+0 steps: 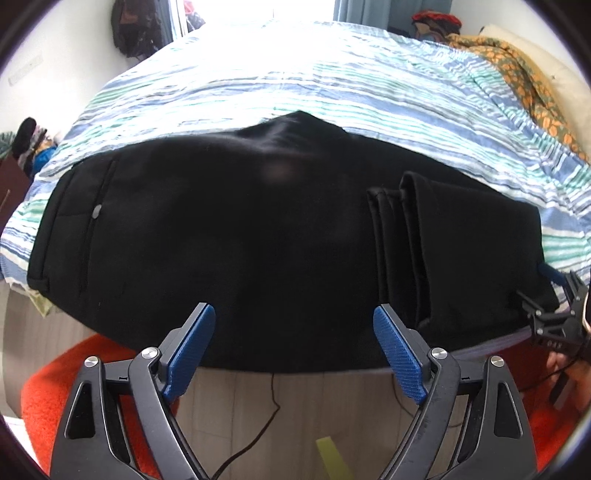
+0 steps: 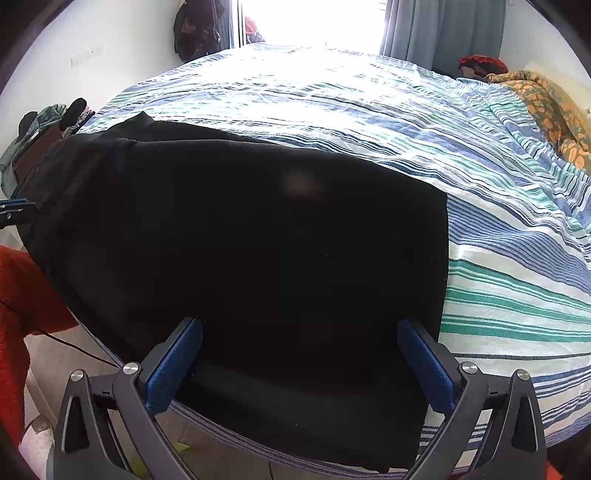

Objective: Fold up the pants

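Observation:
Black pants (image 1: 240,229) lie flat across the near edge of a bed with a blue, green and white striped sheet (image 1: 295,81). The waistband with a button is at the left; the leg ends (image 1: 402,240) are folded back on top at the right. My left gripper (image 1: 293,332) is open, just off the pants' near edge. My right gripper (image 2: 299,354) is open, its fingers straddling the near edge of the pants (image 2: 258,240) at their folded right end. The right gripper also shows in the left wrist view (image 1: 557,314), at the pants' right end.
An orange-patterned blanket (image 1: 524,77) and a pillow lie at the bed's far right. An orange-red rug (image 1: 55,391) and a black cable (image 1: 269,413) lie on the wooden floor below the bed edge. Clothes hang on the far wall (image 2: 195,26).

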A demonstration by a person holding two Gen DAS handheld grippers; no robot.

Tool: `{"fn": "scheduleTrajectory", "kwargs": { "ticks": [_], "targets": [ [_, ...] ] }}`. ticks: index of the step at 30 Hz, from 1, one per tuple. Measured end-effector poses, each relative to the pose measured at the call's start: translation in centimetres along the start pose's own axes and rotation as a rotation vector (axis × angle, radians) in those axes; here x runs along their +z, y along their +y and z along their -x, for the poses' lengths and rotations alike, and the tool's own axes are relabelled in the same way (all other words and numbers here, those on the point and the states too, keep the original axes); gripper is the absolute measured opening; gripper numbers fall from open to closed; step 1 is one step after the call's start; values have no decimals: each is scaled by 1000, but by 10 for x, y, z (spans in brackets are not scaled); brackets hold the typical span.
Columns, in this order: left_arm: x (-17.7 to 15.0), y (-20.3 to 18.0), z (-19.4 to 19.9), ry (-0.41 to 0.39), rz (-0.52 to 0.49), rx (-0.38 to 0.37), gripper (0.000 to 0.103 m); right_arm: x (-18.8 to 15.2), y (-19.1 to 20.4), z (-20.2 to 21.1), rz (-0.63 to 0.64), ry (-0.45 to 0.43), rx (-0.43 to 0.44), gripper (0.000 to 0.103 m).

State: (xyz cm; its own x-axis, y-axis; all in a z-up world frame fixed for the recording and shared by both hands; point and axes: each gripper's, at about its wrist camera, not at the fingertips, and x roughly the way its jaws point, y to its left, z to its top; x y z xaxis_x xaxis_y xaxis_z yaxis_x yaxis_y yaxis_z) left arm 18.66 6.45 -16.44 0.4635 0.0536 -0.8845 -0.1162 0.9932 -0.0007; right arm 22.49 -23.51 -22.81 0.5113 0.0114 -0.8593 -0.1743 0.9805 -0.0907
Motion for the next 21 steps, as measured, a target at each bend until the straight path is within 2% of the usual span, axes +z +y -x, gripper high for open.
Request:
{"fn": "scheduleTrajectory", "kwargs": {
  "ticks": [4,7,10,13,15,19,21],
  "targets": [
    [2,28,17,2,42,-13,89,0,0,0,1,1,0,103],
    [16,77,44,-56,117,49,89,0,0,0,0,1,-1,103],
    [26,150,67,-69,314,69,91,1,0,-1,-1,1,-2,103],
    [22,223,67,0,566,21,91,1,0,-1,0,1,-2,103],
    [18,253,54,66,667,-13,91,1,-1,-1,-1,1,-2,103],
    [19,268,22,145,654,33,91,1,-1,0,-2,1,-5,103],
    [20,268,9,171,640,47,84,0,-1,0,-2,0,-7,103]
  ]
}}
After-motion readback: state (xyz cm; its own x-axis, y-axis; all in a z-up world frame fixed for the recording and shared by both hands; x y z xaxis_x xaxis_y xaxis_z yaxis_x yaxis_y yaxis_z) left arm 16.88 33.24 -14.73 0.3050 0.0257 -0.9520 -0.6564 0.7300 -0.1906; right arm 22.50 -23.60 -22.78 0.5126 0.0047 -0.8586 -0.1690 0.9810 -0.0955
